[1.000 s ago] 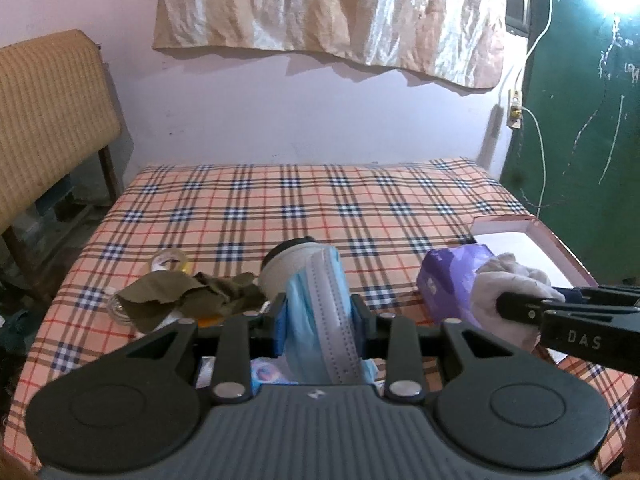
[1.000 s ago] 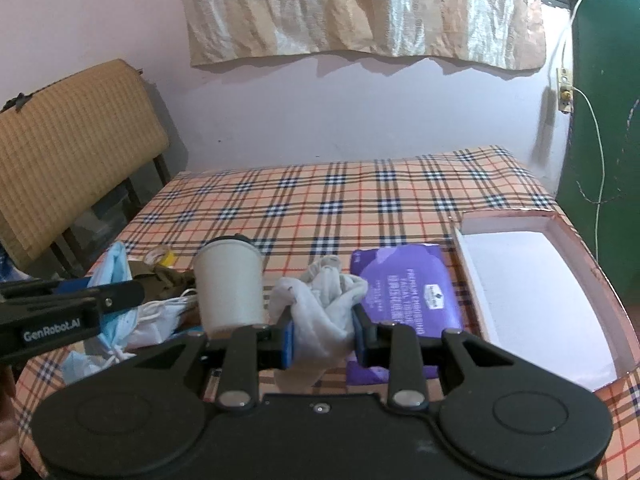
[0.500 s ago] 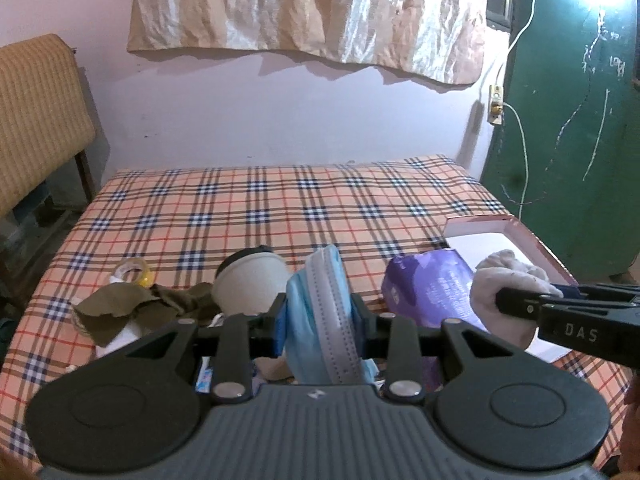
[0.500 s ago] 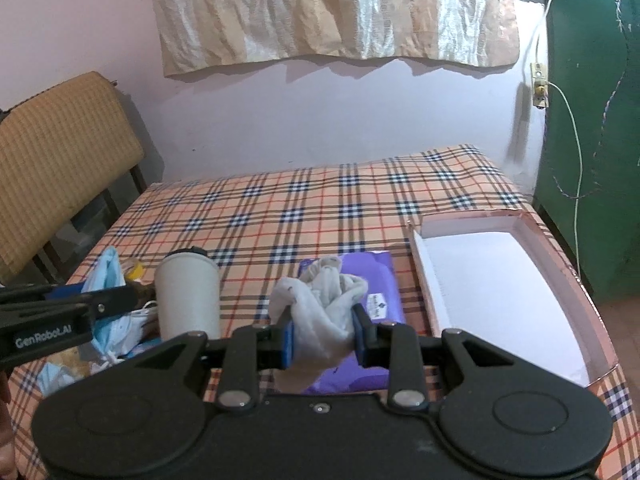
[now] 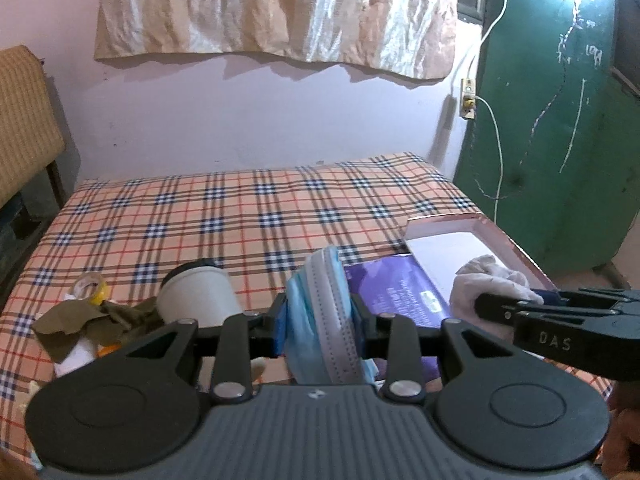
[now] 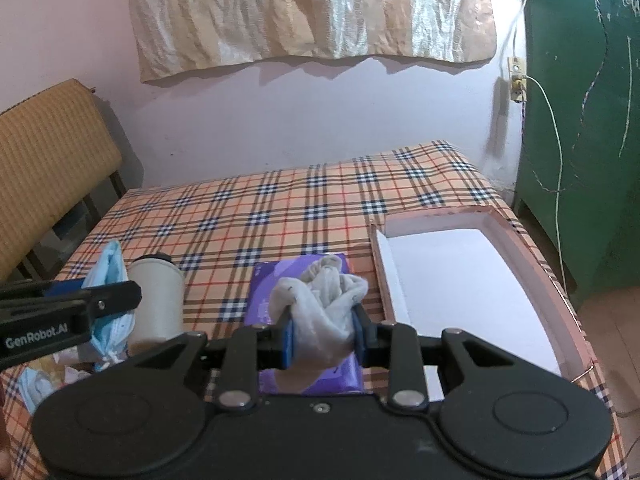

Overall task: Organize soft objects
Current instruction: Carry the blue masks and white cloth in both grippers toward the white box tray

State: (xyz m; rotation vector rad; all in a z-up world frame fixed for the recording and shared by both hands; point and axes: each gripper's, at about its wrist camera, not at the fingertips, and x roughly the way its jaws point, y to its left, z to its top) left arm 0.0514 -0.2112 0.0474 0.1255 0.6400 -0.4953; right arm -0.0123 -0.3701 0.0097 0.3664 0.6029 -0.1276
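Plaid bedspread (image 5: 224, 216), pink wall (image 5: 260, 120), green door (image 5: 560, 140), open box (image 6: 516, 236)

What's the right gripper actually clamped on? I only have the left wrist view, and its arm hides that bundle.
Observer: The right gripper is shut on a crumpled white cotton cloth, pinched between both blue pads.
Operator: Anything in the pink-rimmed shallow cardboard box?
Observer: The pink-rimmed shallow cardboard box shows only its bare white floor.
Operator: What's below the cloth?
Observer: The flat purple plastic wipes pack lies under it on the plaid bedspread, left of the box.
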